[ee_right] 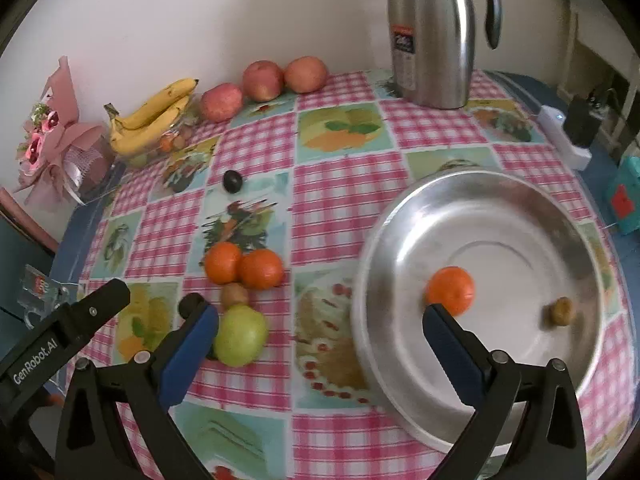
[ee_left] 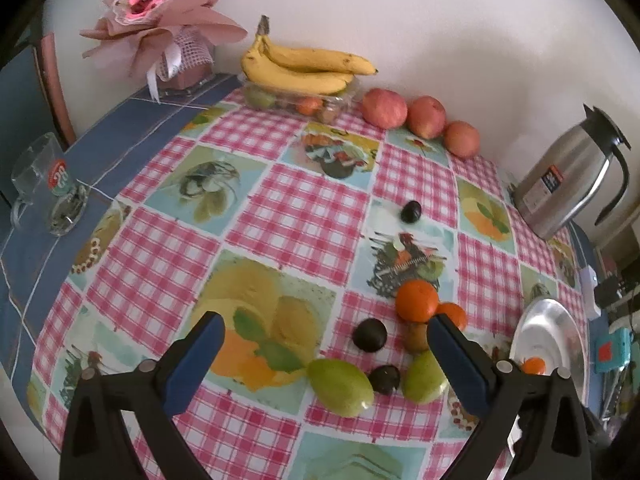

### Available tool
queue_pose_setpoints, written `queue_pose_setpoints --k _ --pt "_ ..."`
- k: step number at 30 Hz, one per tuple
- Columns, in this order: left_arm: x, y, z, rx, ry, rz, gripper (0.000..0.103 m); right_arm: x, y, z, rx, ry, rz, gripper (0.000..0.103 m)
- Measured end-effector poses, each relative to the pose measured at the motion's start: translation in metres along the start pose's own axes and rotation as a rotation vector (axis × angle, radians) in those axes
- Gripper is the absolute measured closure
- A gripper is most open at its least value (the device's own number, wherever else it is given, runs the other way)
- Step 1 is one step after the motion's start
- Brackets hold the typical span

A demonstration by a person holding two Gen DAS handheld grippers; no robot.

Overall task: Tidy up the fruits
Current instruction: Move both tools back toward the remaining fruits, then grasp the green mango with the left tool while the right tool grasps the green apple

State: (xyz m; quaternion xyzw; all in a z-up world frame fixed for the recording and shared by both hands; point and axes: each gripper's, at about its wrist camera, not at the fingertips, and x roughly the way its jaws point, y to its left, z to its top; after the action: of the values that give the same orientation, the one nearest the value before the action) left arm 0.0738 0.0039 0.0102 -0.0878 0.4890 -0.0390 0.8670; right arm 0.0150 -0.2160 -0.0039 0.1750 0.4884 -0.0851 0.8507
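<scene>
A round metal plate (ee_right: 400, 216) lies on the table's right side and holds an orange (ee_right: 450, 290) and a small brown fruit (ee_right: 562, 311). To its left lie two oranges (ee_right: 242, 268), a brown fruit (ee_right: 235, 294) and a green pear (ee_right: 240, 335). In the left wrist view I see two green pears (ee_left: 340, 386), three dark plums (ee_left: 369, 334), two oranges (ee_left: 417, 299) and the plate (ee_left: 556, 332). My left gripper (ee_left: 326, 338) is open and empty above this cluster; its body shows in the right wrist view (ee_right: 60, 332). My right gripper (ee_right: 320, 328) is open and empty, beside the plate's left rim.
Bananas (ee_left: 304, 66) lie on a clear fruit box by the wall, with three apples (ee_left: 424, 116) beside them. A steel thermos jug (ee_right: 436, 32) stands at the back right. A pink bouquet (ee_left: 168, 20) and a glass mug (ee_left: 48, 184) are on the left.
</scene>
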Motion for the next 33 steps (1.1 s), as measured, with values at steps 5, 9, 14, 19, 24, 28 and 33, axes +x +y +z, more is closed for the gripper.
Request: queue_pose_setpoints --k 5,9,14,19,24,28,33 --pt "0.008 0.012 -0.001 -0.046 0.036 0.012 0.001 0.01 0.02 0.0 -0.041 0.023 0.055 0.001" --pt "0.014 0.02 -0.002 -0.091 0.053 0.011 0.001 0.018 0.03 -0.003 -0.066 0.045 0.079 0.001" --pt "0.012 0.025 -0.002 -0.116 0.036 0.025 0.001 0.026 0.032 -0.007 -0.059 0.066 0.096 0.001" --pt "0.011 0.028 -0.003 -0.127 0.039 0.021 0.001 0.034 0.033 -0.009 -0.053 0.089 0.115 0.01" --pt "0.018 0.021 -0.007 -0.117 0.075 -0.011 0.003 0.041 0.034 -0.01 -0.047 0.108 0.138 0.019" --pt "0.028 0.02 -0.013 -0.139 0.138 -0.06 0.012 0.046 0.034 -0.011 -0.04 0.123 0.16 0.027" --pt "0.034 0.022 -0.018 -0.171 0.185 -0.092 0.014 0.052 0.035 -0.014 -0.031 0.151 0.174 0.041"
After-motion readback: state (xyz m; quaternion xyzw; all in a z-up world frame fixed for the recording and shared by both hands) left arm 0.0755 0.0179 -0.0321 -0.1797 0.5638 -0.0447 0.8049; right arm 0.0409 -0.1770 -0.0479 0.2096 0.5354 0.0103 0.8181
